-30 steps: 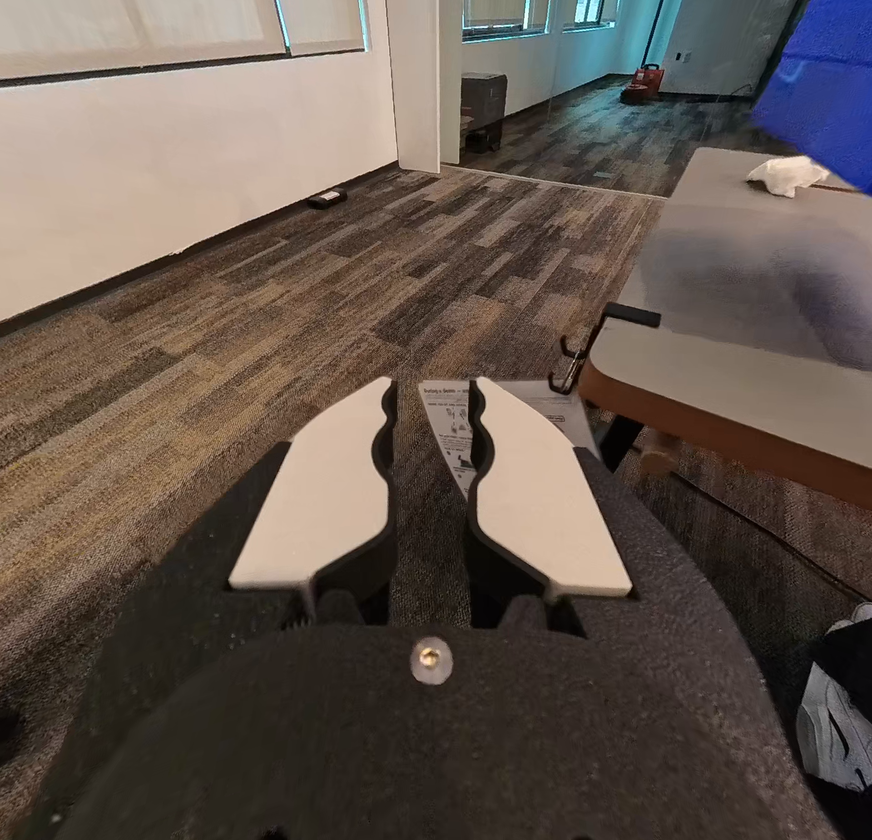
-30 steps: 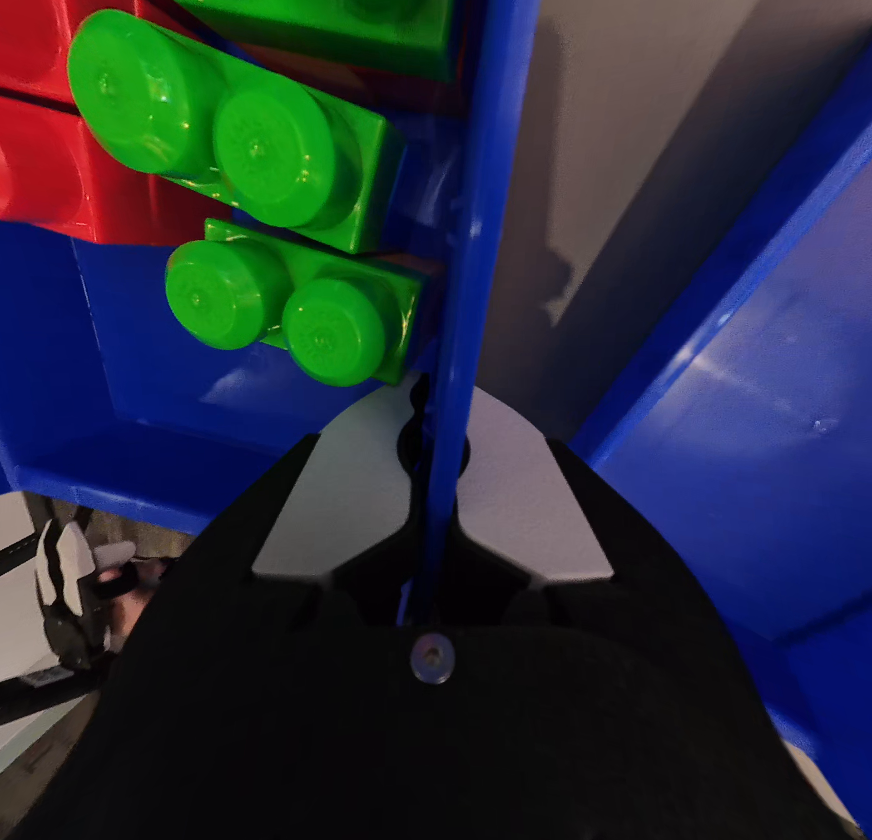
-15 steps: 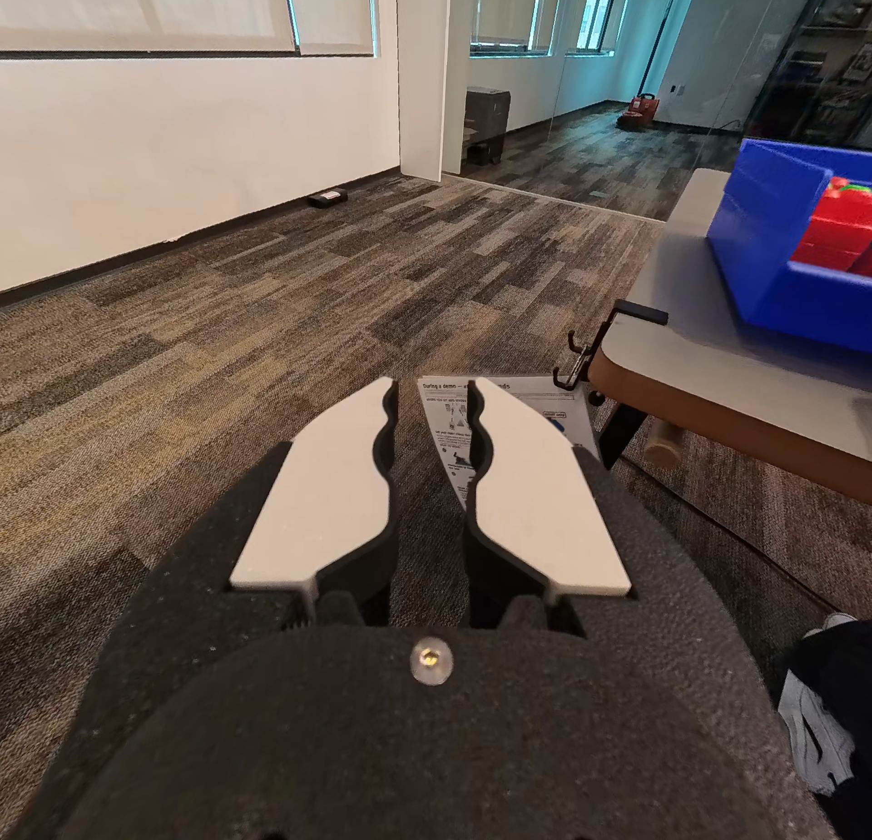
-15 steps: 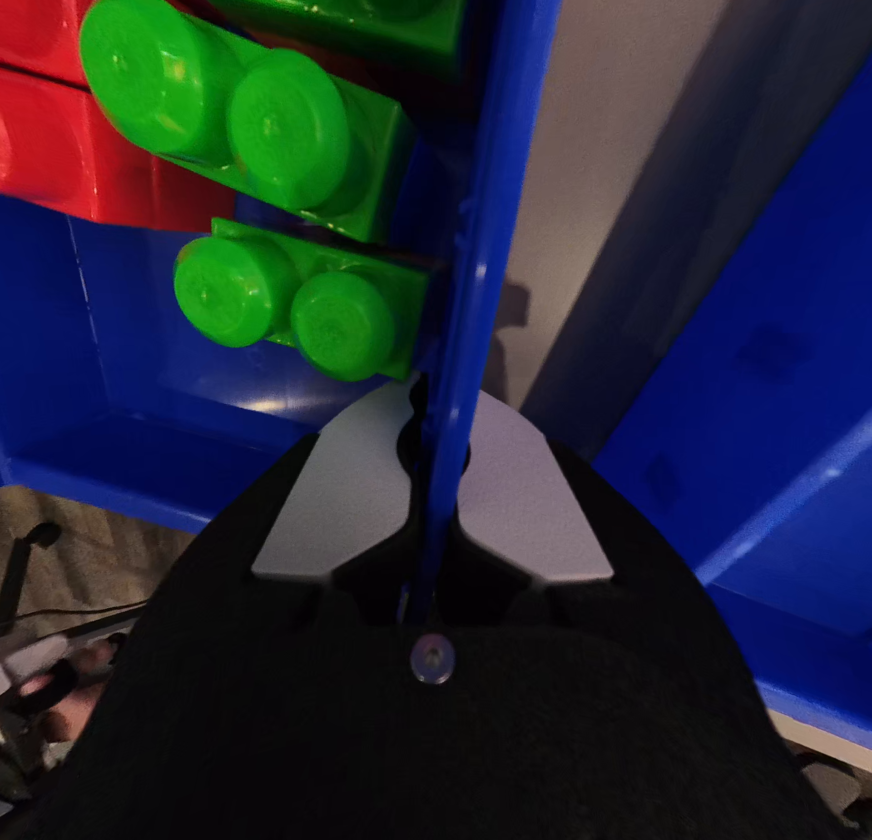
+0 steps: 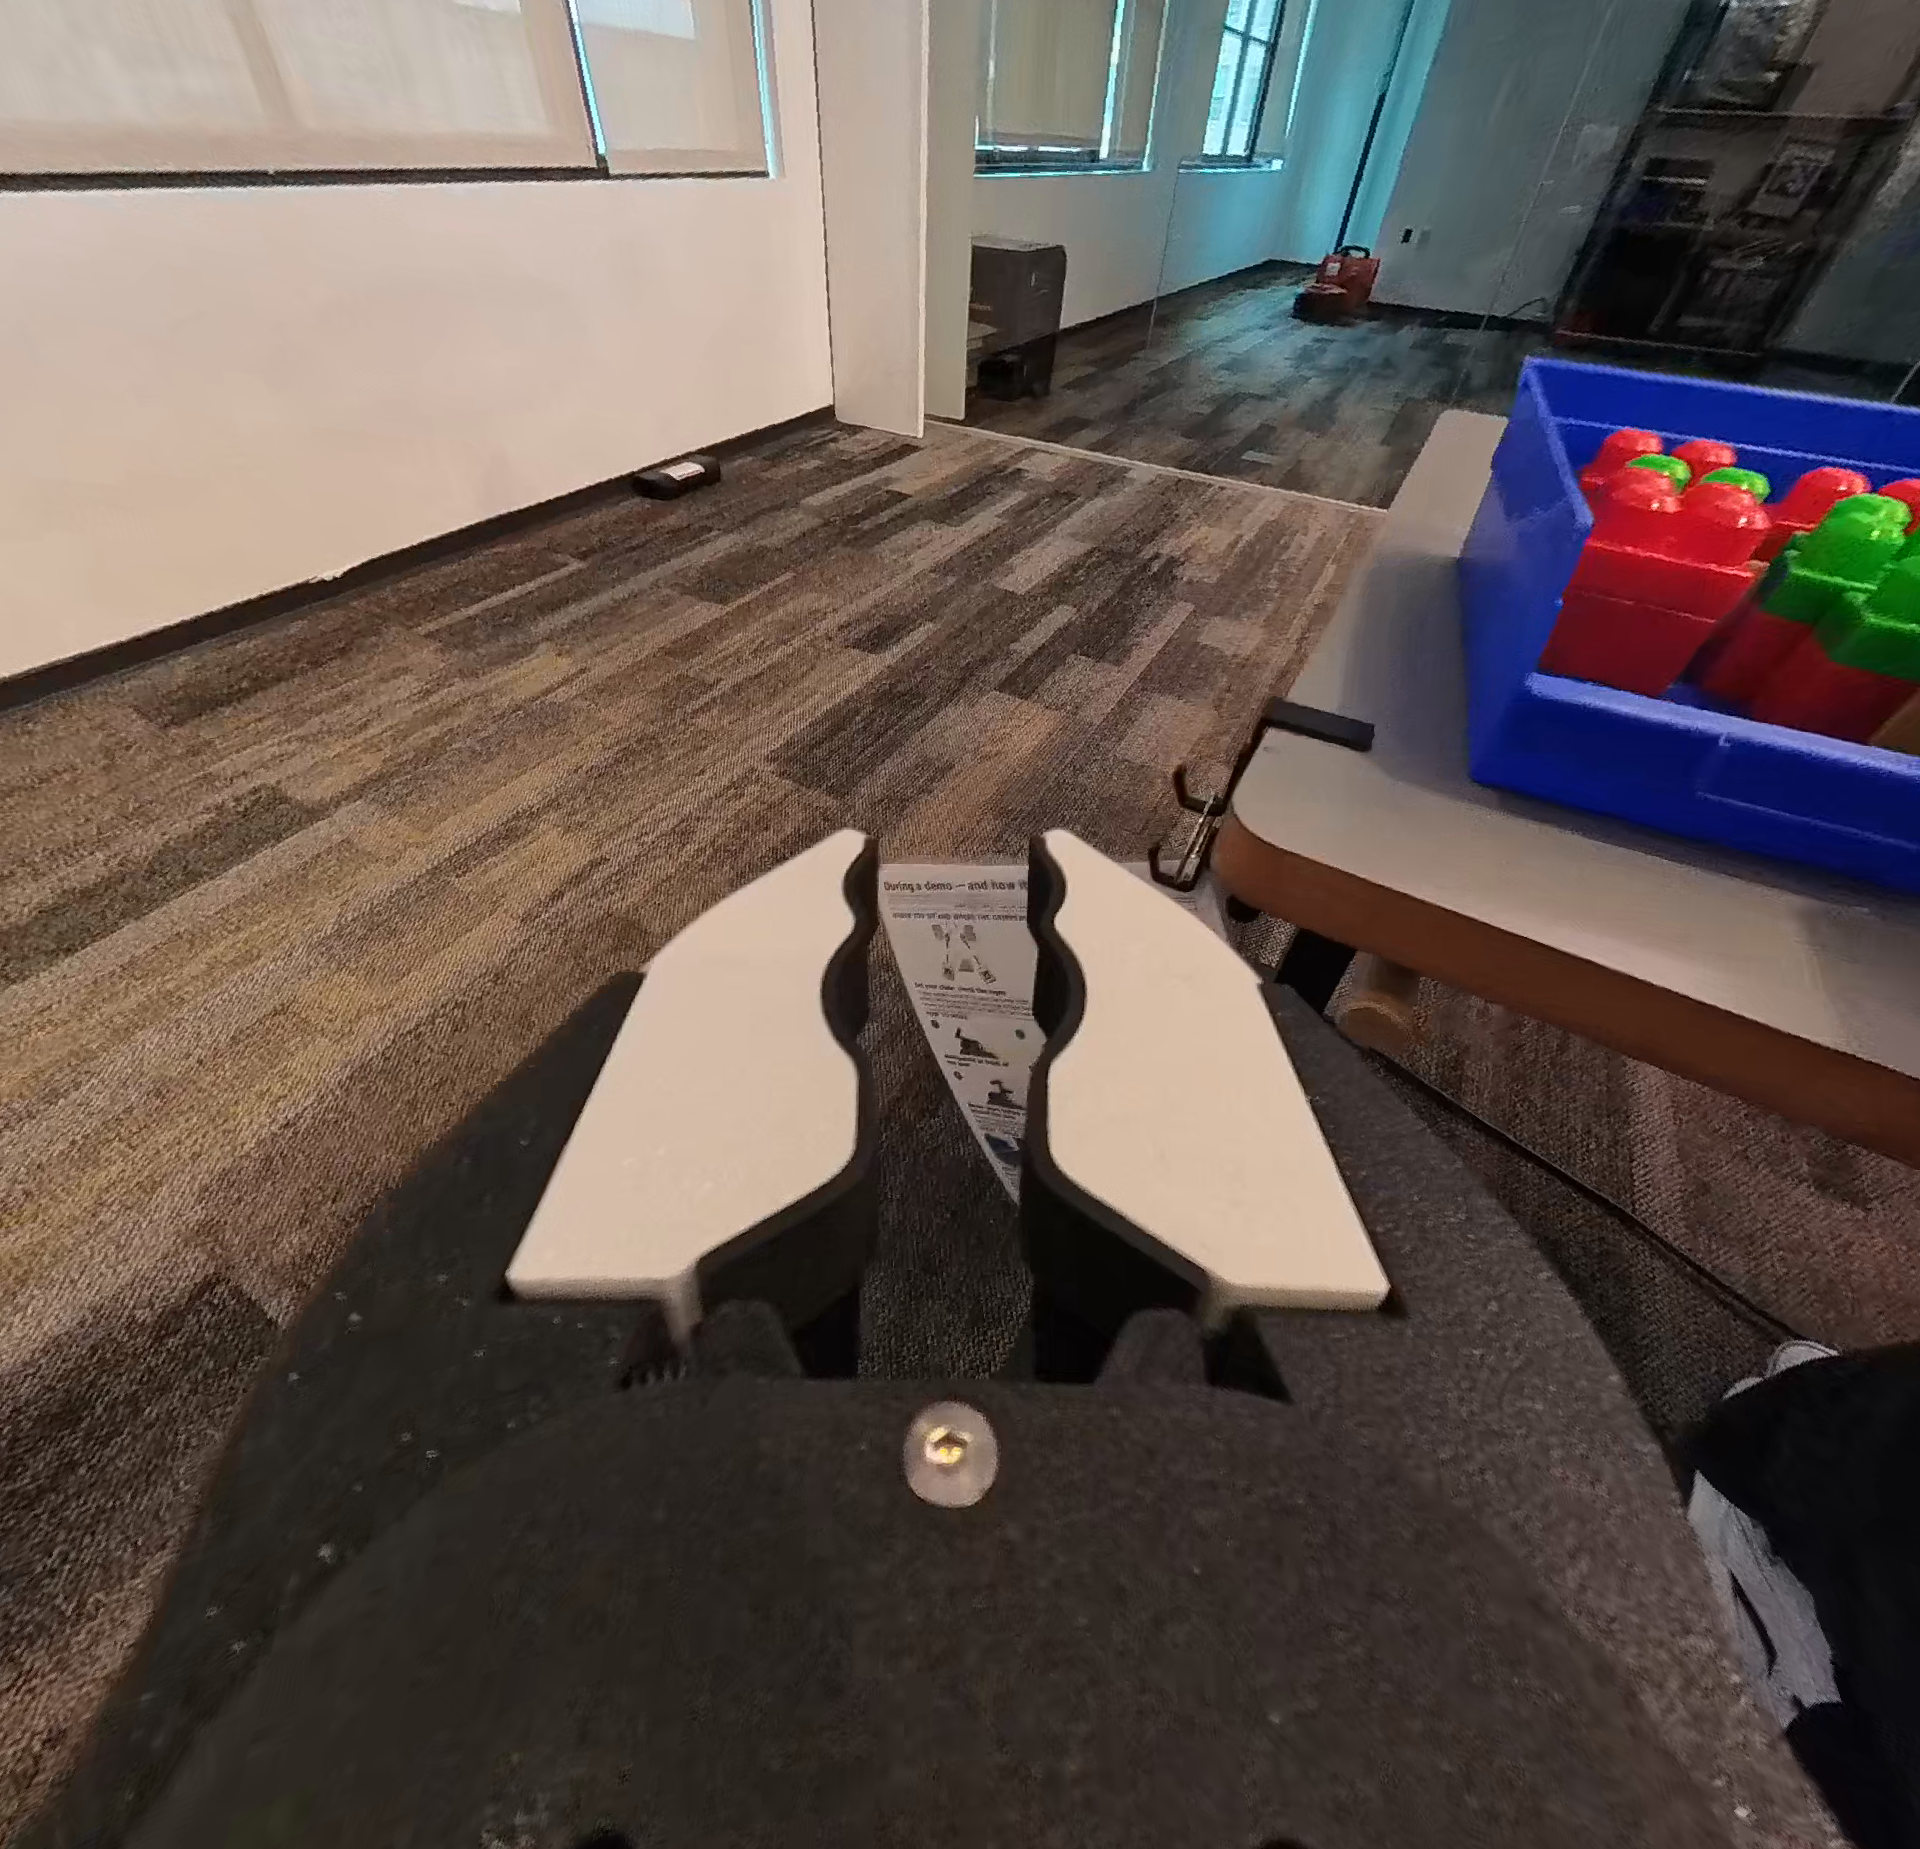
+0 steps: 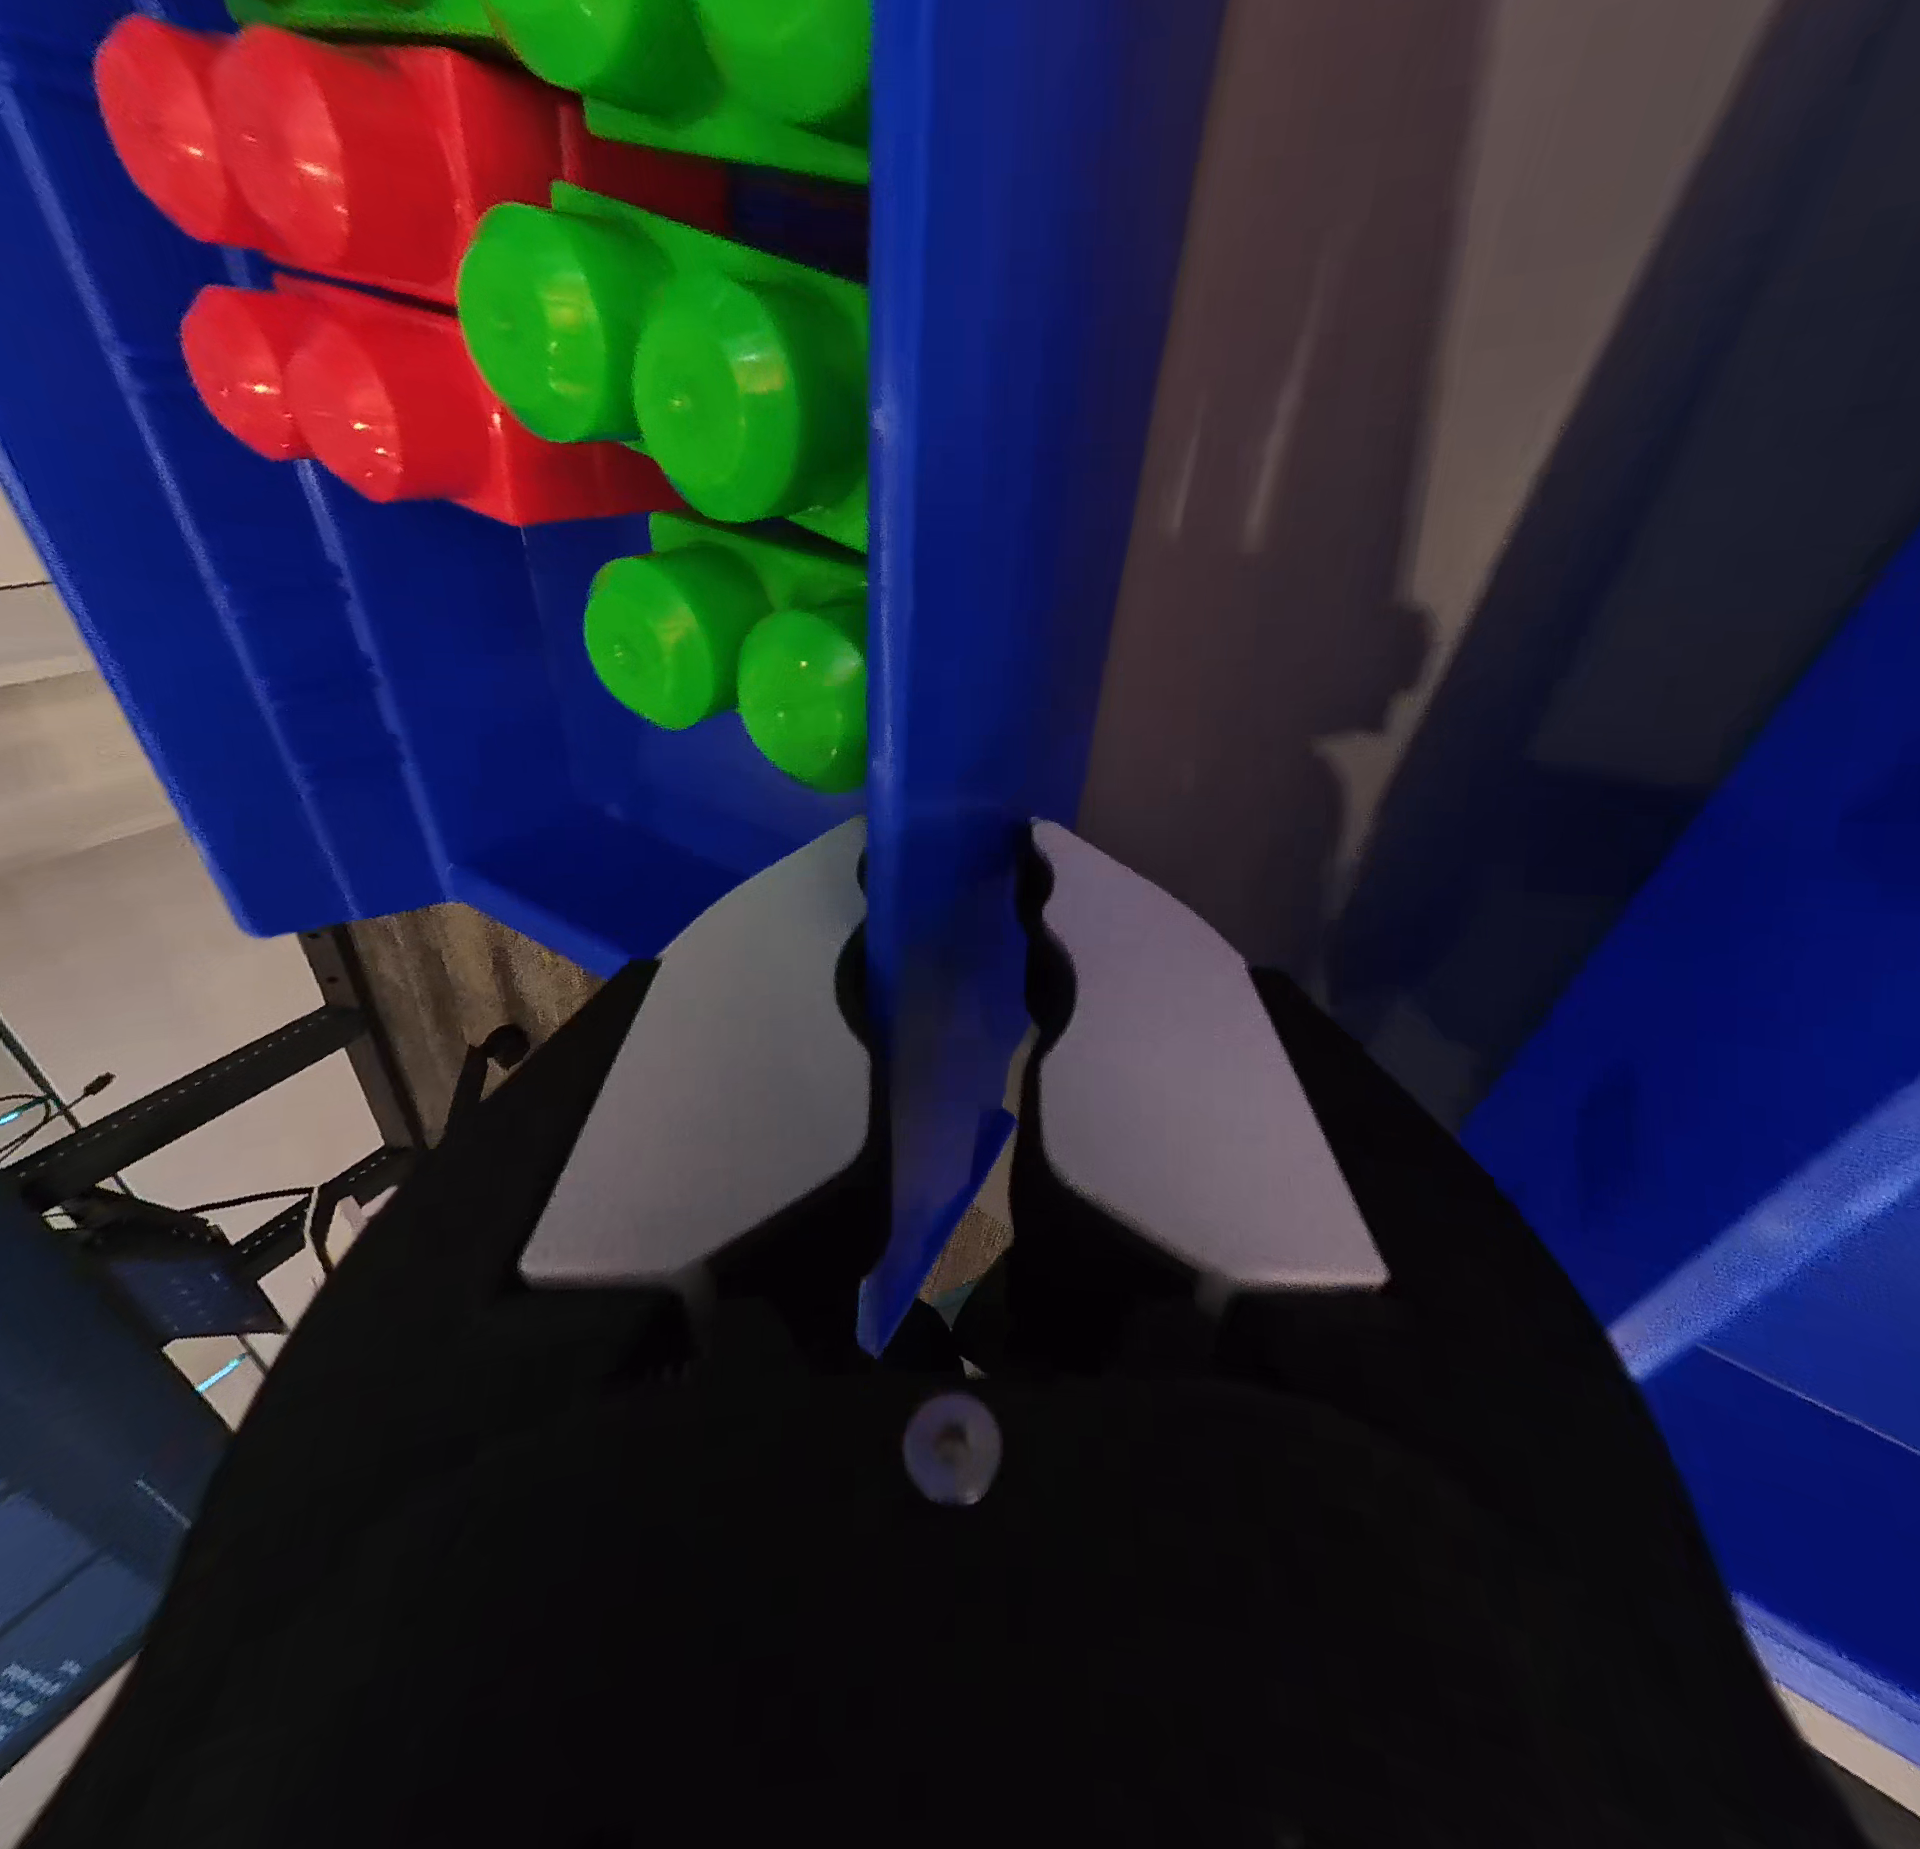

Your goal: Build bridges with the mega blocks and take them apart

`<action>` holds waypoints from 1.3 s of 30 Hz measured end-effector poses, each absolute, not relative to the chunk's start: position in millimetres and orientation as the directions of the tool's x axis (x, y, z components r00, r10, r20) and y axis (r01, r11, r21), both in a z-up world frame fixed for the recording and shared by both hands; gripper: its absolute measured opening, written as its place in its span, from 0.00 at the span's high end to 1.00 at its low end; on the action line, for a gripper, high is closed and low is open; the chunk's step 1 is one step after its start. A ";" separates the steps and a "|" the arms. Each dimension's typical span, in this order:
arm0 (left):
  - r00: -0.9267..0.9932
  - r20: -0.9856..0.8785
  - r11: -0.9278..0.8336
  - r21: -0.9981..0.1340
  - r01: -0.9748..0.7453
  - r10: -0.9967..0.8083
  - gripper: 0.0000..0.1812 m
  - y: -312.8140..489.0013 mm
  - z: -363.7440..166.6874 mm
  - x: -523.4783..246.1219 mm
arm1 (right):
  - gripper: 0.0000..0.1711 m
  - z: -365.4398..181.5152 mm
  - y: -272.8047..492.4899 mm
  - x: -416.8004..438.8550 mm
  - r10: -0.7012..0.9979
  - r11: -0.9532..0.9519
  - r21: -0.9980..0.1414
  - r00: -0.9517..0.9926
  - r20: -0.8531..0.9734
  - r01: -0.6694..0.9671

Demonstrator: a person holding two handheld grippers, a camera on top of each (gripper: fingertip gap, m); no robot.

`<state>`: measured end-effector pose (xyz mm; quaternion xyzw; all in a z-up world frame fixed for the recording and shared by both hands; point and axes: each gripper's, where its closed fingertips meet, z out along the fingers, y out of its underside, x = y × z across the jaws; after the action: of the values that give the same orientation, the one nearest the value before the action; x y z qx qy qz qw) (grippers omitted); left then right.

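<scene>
Printed text on a white floor sheet [image 5: 961,978]; small lettering on a dark screen [image 6: 62,1550]

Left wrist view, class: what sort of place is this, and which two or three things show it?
Probably an office or lab room, not a home. Patterned carpet tiles cover a wide floor, roller blinds hang over large windows, and a grey work table holds a blue bin of toy blocks.
</scene>
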<state>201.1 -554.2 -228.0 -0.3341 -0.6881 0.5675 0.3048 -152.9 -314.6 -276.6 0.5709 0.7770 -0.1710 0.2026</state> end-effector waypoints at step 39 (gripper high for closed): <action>-0.419 -0.222 -0.200 -0.975 0.096 0.880 0.87 -409.6 -119.4 104.2 | 0.61 -250.4 -20.7 -250.7 0.865 0.349 -0.496 -0.477 -0.156 0.795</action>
<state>104.2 -409.6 -119.4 -0.4421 -0.5522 0.6362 0.3080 -250.7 -20.7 -250.4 0.5072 0.8185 -0.2614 -0.0667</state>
